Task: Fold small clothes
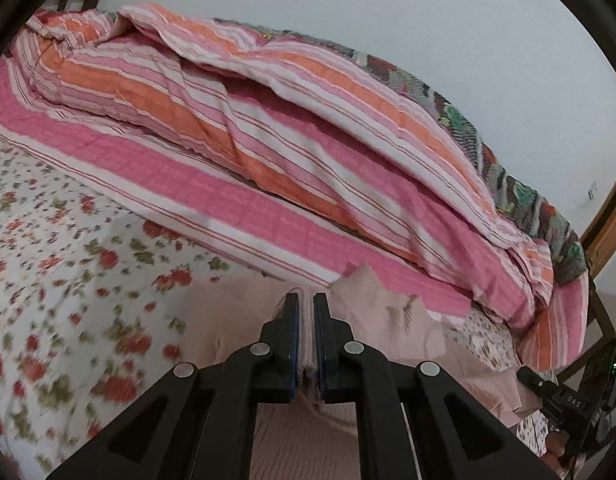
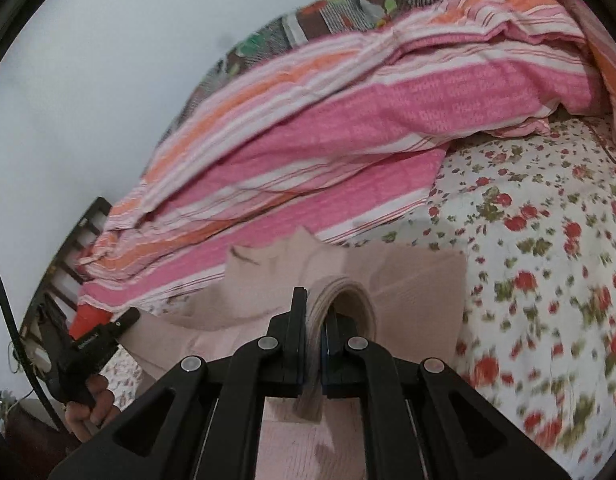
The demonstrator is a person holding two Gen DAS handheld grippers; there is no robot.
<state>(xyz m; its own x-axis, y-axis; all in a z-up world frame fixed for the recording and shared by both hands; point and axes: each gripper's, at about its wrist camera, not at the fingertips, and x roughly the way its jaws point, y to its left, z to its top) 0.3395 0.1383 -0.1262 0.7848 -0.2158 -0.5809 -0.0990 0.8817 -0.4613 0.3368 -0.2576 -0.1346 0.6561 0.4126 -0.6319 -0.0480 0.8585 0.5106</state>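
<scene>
A small pale pink garment (image 1: pixel 387 332) hangs stretched between my two grippers over the flowered bedsheet (image 1: pixel 60 280). My left gripper (image 1: pixel 306 300) is shut on a bunched fold of its edge, which shows between the black fingers. In the right wrist view the same garment (image 2: pixel 419 292) spreads ahead, and my right gripper (image 2: pixel 313 300) is shut on a rolled fold of it. The other gripper (image 2: pixel 108 328), held in a hand, grips the cloth at the lower left of that view. Its counterpart (image 1: pixel 547 388) shows at the lower right of the left wrist view.
A rumpled pink, orange and white striped quilt (image 1: pixel 268 140) lies heaped along the far side of the bed, close beyond the garment. A dark patterned blanket (image 1: pixel 519 196) sits behind it against the pale wall. Dark bed rails (image 2: pixel 80 240) stand at the left.
</scene>
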